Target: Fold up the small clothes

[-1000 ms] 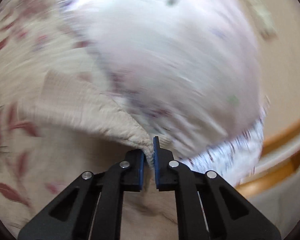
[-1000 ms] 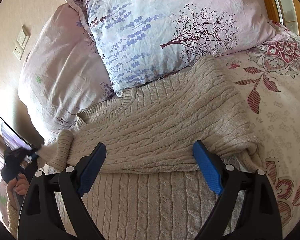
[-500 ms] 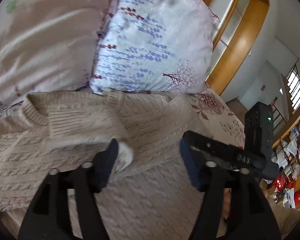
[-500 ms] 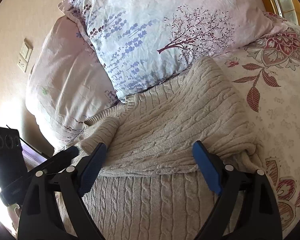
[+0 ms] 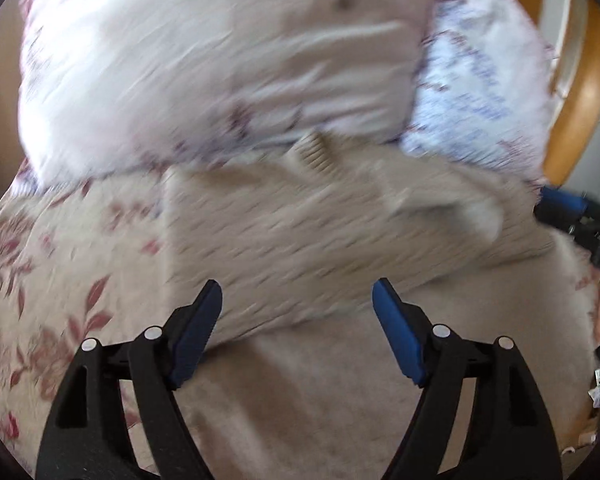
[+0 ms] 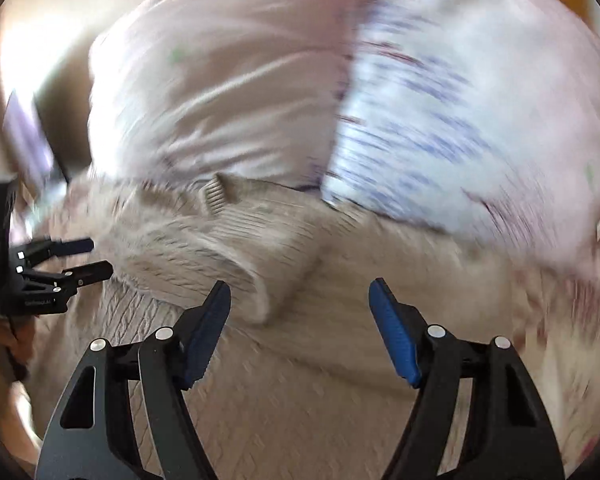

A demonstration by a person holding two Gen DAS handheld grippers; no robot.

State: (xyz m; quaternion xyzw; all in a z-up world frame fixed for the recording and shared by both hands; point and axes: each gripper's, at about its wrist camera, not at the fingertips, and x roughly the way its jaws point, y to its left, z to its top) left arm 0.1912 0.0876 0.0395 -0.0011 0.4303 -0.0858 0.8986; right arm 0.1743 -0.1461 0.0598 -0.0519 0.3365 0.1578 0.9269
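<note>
Left gripper (image 5: pixel 296 320) jaws just opening, nothing between; right gripper (image 6: pixel 300 320) wide, just narrowing, also empty. Sweater (image 5: pixel 320 232) on bed by pillows (image 5: pixel 220 68), sleeves folded in, likely released to set fold; frames blurred.

The sweater (image 5: pixel 300 240) was a beige cable-knit piece, spread flat across the bed (image 5: pixel 60 280) with its ribbed collar (image 5: pixel 314 154) pointing toward the two pillows and lying just beside their lower edges. Both views were blurred, so fine stitch detail could not be read. One sleeve (image 6: pixel 204 256) lay folded inward over the chest, its cuff end resting on the body of the garment near the middle. The folded part formed a thicker, raised layer over the flat knit below. The lower body of the sweater stretched toward the cameras, smooth and without bunching, covering the floral bedcover beneath it.
</note>
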